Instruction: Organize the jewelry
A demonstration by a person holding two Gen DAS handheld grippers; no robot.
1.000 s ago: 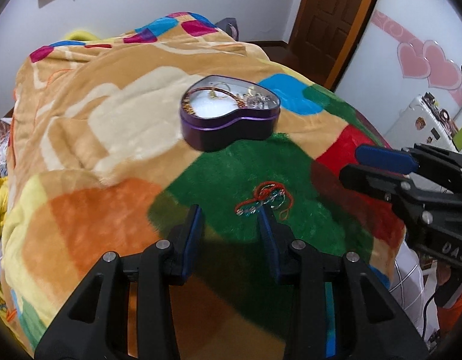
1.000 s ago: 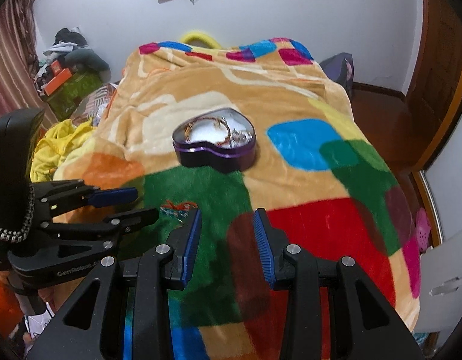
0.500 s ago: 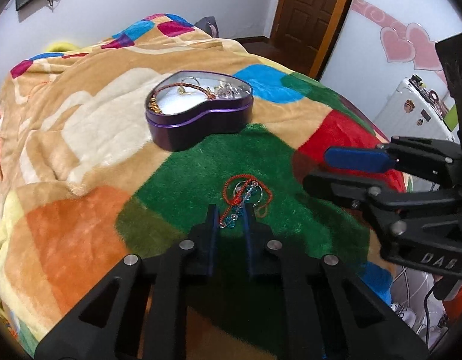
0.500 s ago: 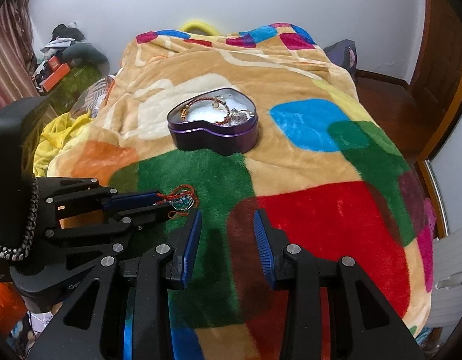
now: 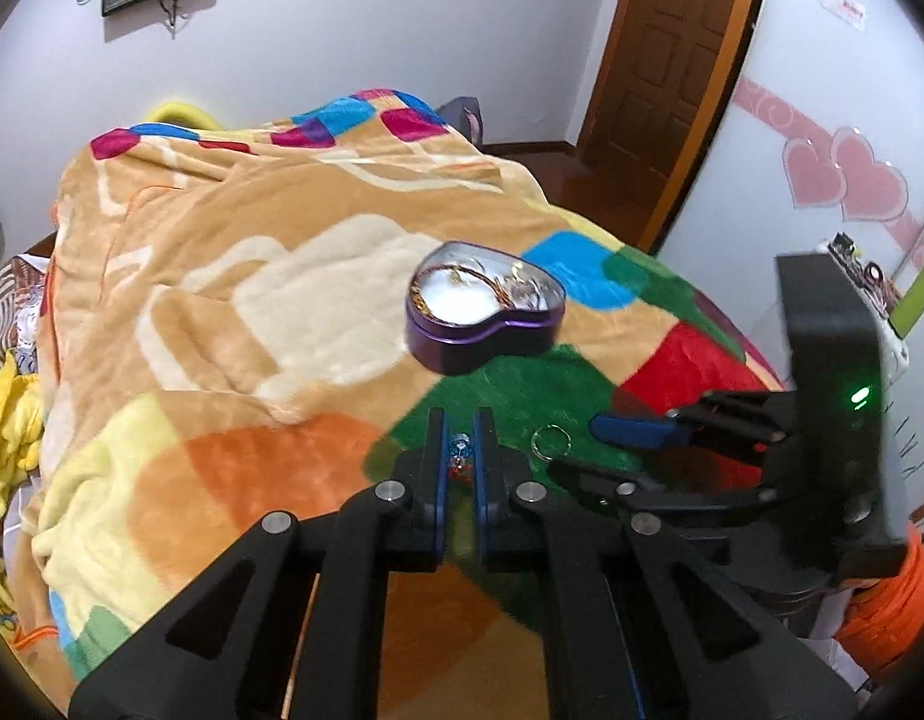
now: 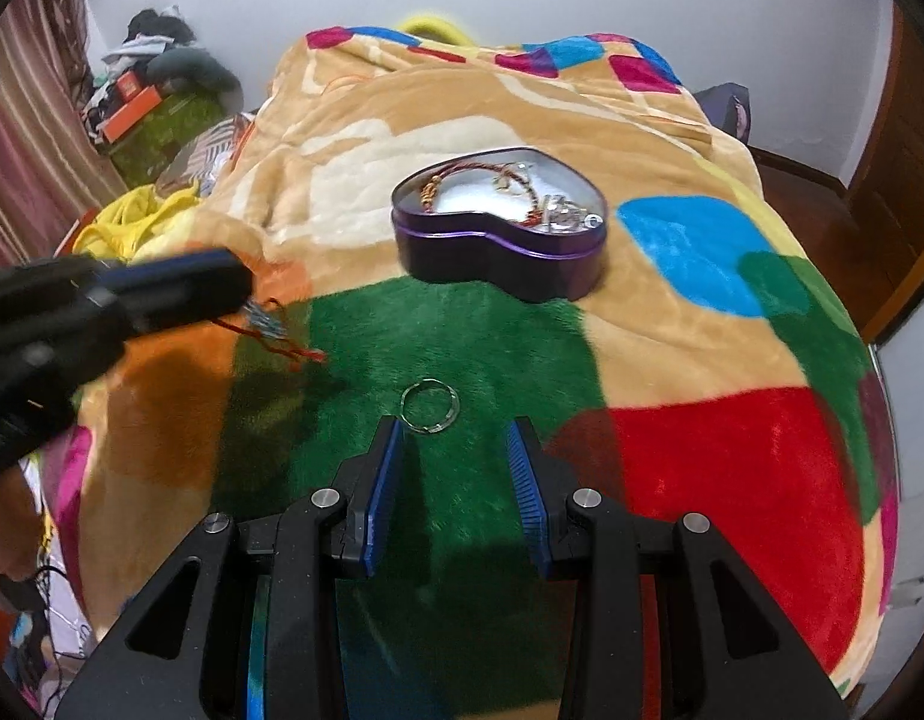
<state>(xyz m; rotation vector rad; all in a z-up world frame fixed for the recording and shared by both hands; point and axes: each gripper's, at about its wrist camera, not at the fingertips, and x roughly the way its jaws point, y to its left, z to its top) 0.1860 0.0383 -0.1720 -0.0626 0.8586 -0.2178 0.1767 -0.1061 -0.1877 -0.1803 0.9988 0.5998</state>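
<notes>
1. Left wrist view: the left hand-held gripper (image 5: 459,420) has its 2 blue-lined fingers pressed nearly together, pinching the red cord bracelet (image 5: 460,450) with its blue beads. The bracelet sits deep between the pads, likely because a thin, limp cord would slip out of a shallow hold. It hangs above the green patch of the blanket (image 5: 234,276) that covers the bed.

2. In that view, the heart-shaped purple tin (image 5: 483,315) stands open on the blanket, ahead of the pinched bracelet and apart from it. It already holds several pieces on a white lining, so I judge it to be where the bracelet belongs. A silver ring (image 5: 549,439) lies flat on the green patch, just beside the tips of the right hand-held gripper (image 5: 588,444).

3. Right wrist view: the right hand-held gripper (image 6: 456,438) is spread wide and holds nothing. The silver ring (image 6: 431,405) lies just beyond its fingertips, nearer the left one, which suggests it is lined up as the next pick.

4. Here the left hand-held gripper (image 6: 240,288) comes in from the left, blurred, with the red cord bracelet (image 6: 270,330) dangling from its tip clear of the blanket (image 6: 672,276). The tin (image 6: 498,240) lies further across the bed, and its open top lets a piece be dropped in from above.
</notes>
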